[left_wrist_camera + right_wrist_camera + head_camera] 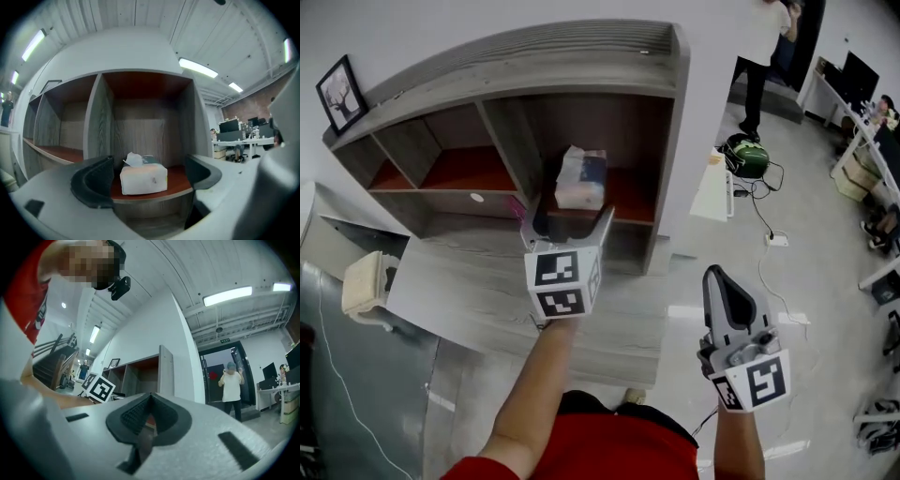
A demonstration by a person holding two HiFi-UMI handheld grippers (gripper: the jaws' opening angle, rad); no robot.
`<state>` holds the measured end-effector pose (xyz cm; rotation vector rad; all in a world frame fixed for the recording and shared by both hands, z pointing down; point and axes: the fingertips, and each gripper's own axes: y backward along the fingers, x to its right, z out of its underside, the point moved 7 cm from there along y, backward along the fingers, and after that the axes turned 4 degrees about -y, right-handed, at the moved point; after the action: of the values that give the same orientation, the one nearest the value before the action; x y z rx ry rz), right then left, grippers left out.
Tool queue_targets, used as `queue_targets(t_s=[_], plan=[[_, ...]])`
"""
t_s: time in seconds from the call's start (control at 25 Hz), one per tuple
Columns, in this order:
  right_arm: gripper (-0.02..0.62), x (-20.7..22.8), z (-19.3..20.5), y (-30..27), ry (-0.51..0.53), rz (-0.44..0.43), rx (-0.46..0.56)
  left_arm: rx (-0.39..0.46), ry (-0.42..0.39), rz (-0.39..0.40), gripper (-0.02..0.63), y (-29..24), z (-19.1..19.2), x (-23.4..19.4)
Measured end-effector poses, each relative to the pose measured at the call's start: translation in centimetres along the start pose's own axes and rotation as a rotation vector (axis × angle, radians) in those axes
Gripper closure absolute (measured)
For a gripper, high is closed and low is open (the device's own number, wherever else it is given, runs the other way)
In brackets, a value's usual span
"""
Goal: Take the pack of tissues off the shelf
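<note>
Outstretched left hand-held gripper [569,221], jaws wide apart; right hand-held gripper [719,277] lower, jaws together.

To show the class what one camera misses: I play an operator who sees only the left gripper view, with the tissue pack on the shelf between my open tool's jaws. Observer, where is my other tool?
Observer: The right tool hangs low at your right side, well away from the shelf, its jaws together on nothing.
Operator: Have my jaws reached the pack?
Observer: No. In the head view the left tool is about at the shelf's front edge, and the tissue pack sits further in, untouched.
Operator: What lies under my tool?
Observer: A grey wood-grain surface, in front of the shelf's lower row.
</note>
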<state>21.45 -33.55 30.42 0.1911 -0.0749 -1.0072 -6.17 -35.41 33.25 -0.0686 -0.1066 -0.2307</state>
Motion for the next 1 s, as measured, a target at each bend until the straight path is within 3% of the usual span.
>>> queue_targets(t_s=[0.2,0.56,1.0], plan=[[0.591,2.9,0.6,-0.4,-0.024,-0.017,0.001,-0.077,-0.005,-0.061,0.166,-2.8,1.4,0.1],[0.591,4.2,1.7,-2.7,-0.043,-0.032,-0.012,-0.210,-0.006,-0.068,0.161,-6.3,3.8,-0.5],[0.591,3.8,2.2,-3.2,-0.053,-0.009,-0.029,-0.200,0.002,-0.052,0.164,-6.7,4.3,-0.9]])
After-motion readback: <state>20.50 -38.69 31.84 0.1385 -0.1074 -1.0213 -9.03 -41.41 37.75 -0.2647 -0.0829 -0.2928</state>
